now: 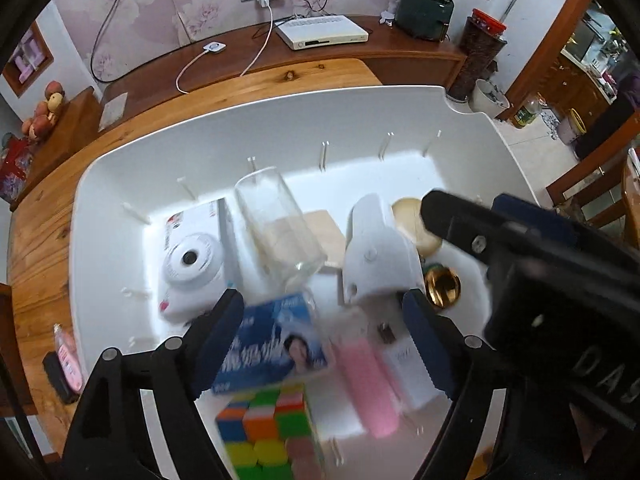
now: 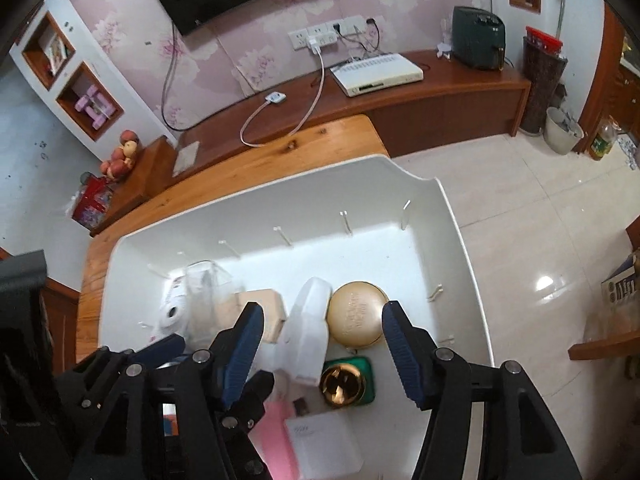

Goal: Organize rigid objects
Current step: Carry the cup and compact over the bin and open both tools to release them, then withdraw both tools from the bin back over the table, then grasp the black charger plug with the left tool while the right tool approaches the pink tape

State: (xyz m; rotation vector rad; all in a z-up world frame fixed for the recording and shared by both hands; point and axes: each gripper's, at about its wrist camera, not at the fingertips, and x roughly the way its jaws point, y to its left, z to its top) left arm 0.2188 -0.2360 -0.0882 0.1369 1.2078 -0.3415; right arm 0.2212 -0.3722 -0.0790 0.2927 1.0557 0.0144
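Observation:
A large white bin (image 1: 280, 128) on the wooden table (image 1: 44, 216) holds several objects: a white instant camera (image 1: 192, 268), a clear glass (image 1: 276, 228), a blue box (image 1: 276, 344), a colour cube (image 1: 268, 436), a pink bottle (image 1: 368, 384), a white curved device (image 1: 380, 256), a round cream compact (image 2: 356, 316) and a gold-capped green bottle (image 2: 344, 384). My left gripper (image 1: 324, 340) is open above the blue box and pink bottle. My right gripper (image 2: 324, 344) is open above the white device and gold cap. The right gripper also shows in the left wrist view (image 1: 520, 248).
A pink bottle on a dark object (image 1: 66, 360) lies on the table left of the bin. Behind stands a wooden TV cabinet (image 1: 400, 44) with a white set-top box (image 1: 324, 32) and dark appliance (image 1: 426, 10). Tiled floor (image 2: 540, 220) lies right of the bin.

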